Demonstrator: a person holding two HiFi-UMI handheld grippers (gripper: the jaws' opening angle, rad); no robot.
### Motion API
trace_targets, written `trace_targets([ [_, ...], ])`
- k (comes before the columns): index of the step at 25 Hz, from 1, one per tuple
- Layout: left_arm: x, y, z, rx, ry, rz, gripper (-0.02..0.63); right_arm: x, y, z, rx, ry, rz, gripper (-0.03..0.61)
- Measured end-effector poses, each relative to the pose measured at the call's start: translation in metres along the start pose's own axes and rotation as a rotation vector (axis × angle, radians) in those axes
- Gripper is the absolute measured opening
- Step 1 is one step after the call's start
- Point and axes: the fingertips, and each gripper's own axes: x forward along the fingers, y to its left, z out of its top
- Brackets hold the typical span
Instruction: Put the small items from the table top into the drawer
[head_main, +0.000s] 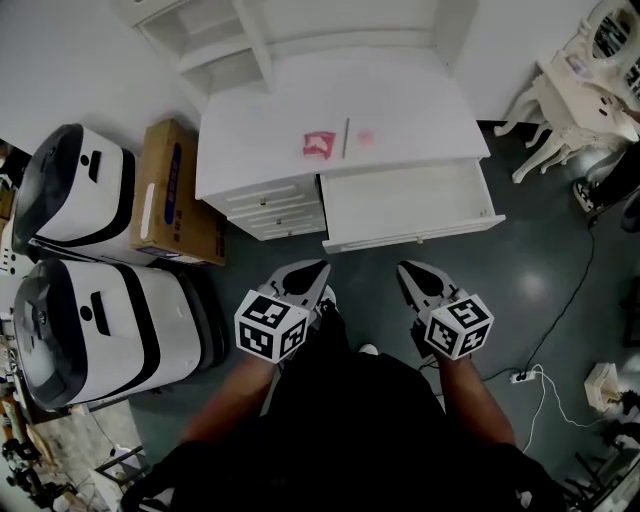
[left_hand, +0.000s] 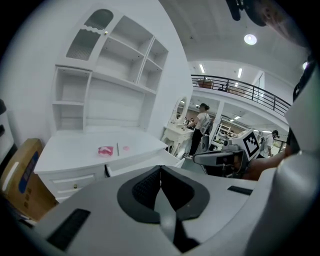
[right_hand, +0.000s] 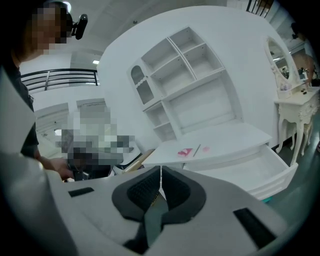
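On the white desk top (head_main: 410, 100) lie three small items: a red and pink packet (head_main: 320, 145), a thin stick (head_main: 346, 137) and a small pink round piece (head_main: 365, 137). The wide drawer (head_main: 405, 205) under the top stands pulled out, and I see nothing inside it. My left gripper (head_main: 317, 269) and right gripper (head_main: 407, 268) hover over the floor in front of the drawer, both shut and holding nothing. The left gripper view shows its shut tips (left_hand: 160, 168) below the packet (left_hand: 105, 151). From the right gripper (right_hand: 160, 170), the packet (right_hand: 185, 151) and drawer (right_hand: 250, 167) lie ahead.
A stack of small shut drawers (head_main: 270, 205) sits left of the open one. A cardboard box (head_main: 175, 195) and two white machines (head_main: 75, 185) (head_main: 100, 330) stand at the left. White ornate furniture (head_main: 570, 110) and a cable with a plug strip (head_main: 520, 377) are at the right.
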Motion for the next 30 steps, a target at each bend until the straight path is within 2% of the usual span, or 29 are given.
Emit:
trace_targets([
  [9, 0.027, 0.078, 0.050, 0.067, -0.006, -0.040, 0.011, 0.077, -0.016, 0.048, -0.035, 0.001, -0.064, 0.029],
  [19, 0.049, 0.157, 0.063, 0.055, 0.013, -0.051, 0.011, 0.147, -0.036, 0.068, -0.091, 0.036, -0.143, 0.029],
  [25, 0.069, 0.168, 0.056, 0.031, 0.041, -0.065, 0.011, 0.161, -0.059, 0.070, -0.129, 0.082, -0.186, 0.029],
  [30, 0.085, 0.171, 0.060, 0.029, 0.043, -0.034, 0.011, 0.175, -0.089, 0.073, -0.220, 0.136, -0.194, 0.029],
])
